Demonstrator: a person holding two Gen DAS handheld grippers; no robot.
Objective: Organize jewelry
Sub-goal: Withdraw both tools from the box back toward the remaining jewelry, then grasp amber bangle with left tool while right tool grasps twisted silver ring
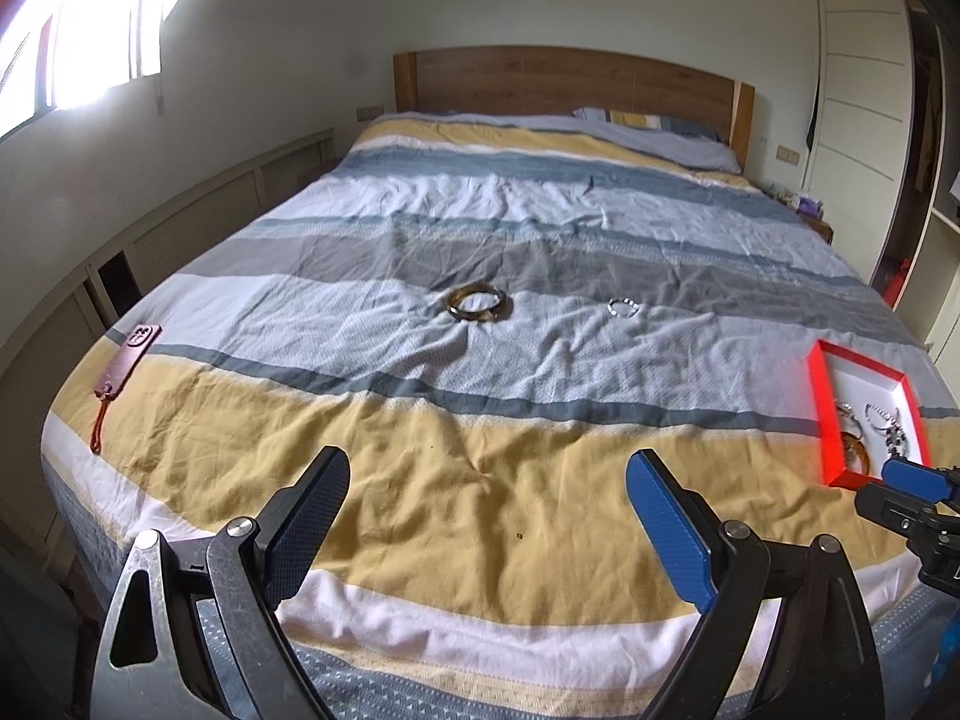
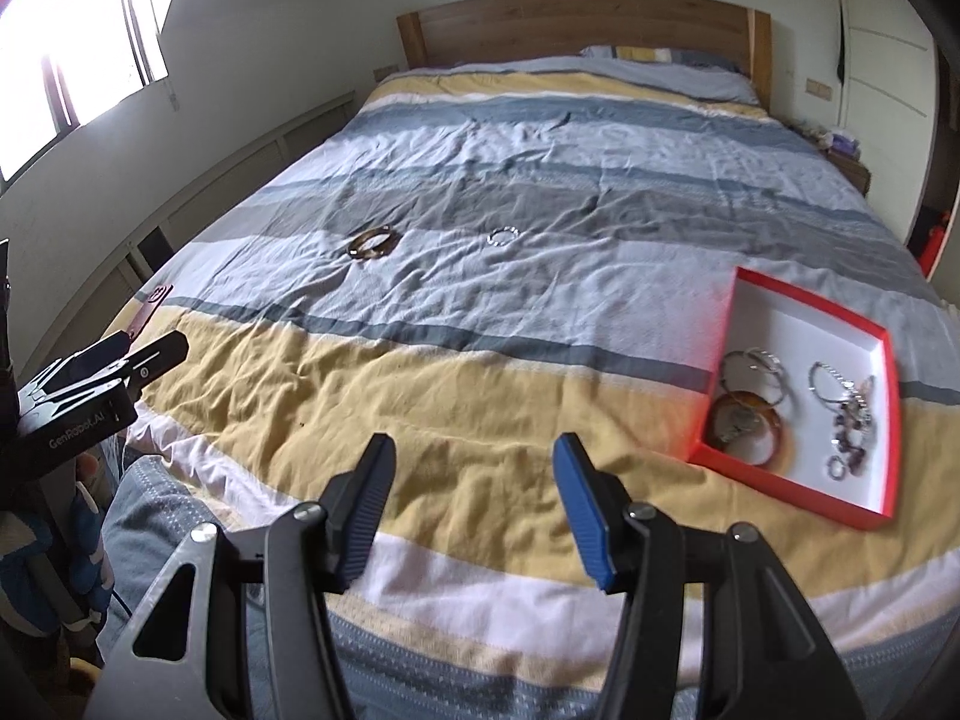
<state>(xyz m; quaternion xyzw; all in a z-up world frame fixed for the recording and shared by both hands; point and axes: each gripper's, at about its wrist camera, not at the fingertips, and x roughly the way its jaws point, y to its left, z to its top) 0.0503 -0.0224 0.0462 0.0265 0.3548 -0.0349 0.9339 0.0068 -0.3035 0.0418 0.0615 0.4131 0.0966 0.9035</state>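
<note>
On the striped bedspread (image 1: 480,438) lie a brown-gold bangle (image 1: 478,305) (image 2: 372,243) and, to its right, a small silver bracelet (image 1: 622,306) (image 2: 503,236). A red box (image 1: 831,420) (image 2: 810,303) with a white inside sits near the bed's right front and holds several bangles (image 2: 750,420) and a beaded chain (image 2: 846,408). My left gripper (image 1: 489,480) hovers open and empty over the yellow stripe, well short of the bangle. My right gripper (image 2: 474,480) is also open with nothing between its fingers, left of the red box.
A phone in a reddish case (image 1: 135,354) with a red tassel lies at the bed's left edge. A wooden headboard (image 1: 564,78) and a pillow (image 1: 654,123) stand at the far end. Low cabinets (image 1: 180,228) run along the left wall, and a wardrobe (image 1: 858,90) stands on the right.
</note>
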